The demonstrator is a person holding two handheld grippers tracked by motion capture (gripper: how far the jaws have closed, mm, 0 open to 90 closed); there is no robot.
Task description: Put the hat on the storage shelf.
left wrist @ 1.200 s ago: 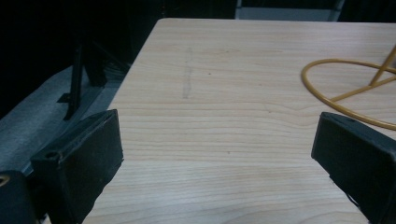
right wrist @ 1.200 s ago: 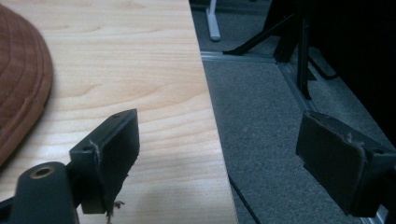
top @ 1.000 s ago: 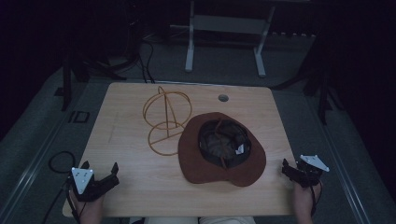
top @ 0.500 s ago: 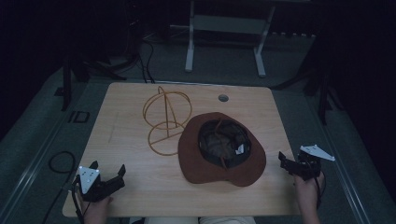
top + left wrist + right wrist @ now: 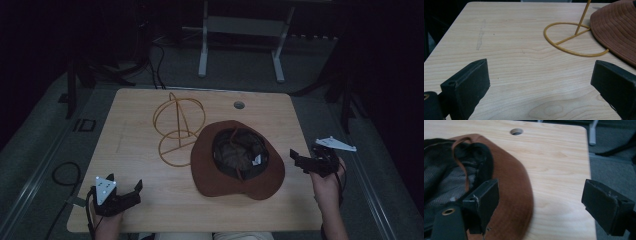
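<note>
We hold the left gripper (image 5: 124,190) with jaws spread wide and empty; ahead to its right stands the wire stand (image 5: 576,37), beside the hat (image 5: 237,157). Our right gripper (image 5: 306,159), jaws apart too, hovers just beside the hat's brim (image 5: 514,192) over the table (image 5: 150,175).

A light wooden table (image 5: 150,165) carries a brown hat (image 5: 237,160) lying crown-down at its centre-right — dark lining and a thin strap facing up. At the hat's ten o'clock stands a yellow wire stand (image 5: 177,125), its base ring touching the brim. The left gripper (image 5: 122,192) sits at seven o'clock, jaws spread; the right gripper (image 5: 305,161) at three o'clock — jaws also apart, beside the brim.
</note>
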